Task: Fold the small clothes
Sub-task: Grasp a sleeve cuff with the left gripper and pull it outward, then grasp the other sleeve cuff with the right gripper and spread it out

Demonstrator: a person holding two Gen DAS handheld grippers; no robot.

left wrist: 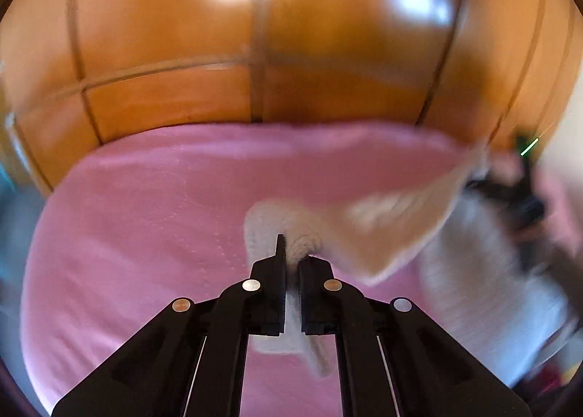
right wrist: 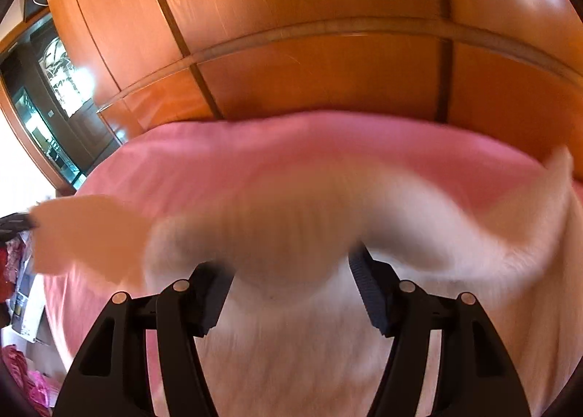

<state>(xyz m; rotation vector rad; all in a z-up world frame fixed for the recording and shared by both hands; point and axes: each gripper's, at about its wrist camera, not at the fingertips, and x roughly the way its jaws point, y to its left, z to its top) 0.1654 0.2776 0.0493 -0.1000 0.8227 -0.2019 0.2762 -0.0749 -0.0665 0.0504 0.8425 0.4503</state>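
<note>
While I hold the left claw pinched tight on a fuzzy edge of the white garment, the cloth bunches out past its tips and a strip hangs down below them, so this end is anchored and lifted clear of the pink bedspread. I judge that grip is there to keep one corner fixed while the rest gets spread. From that corner the garment stretches away to the right in a blurred, slanting sheet, toward the other black tool at the far right edge of the left view; how that one meets the cloth there I cannot tell through the blur

Seen from the right wrist, the right claw stands wide, its pads on either side of a thick mound of the same white knit, not visibly squeezing it. I read that as reaching for a second hold before the fold. Behind the bed, the wooden wardrobe closes off the far side
</note>
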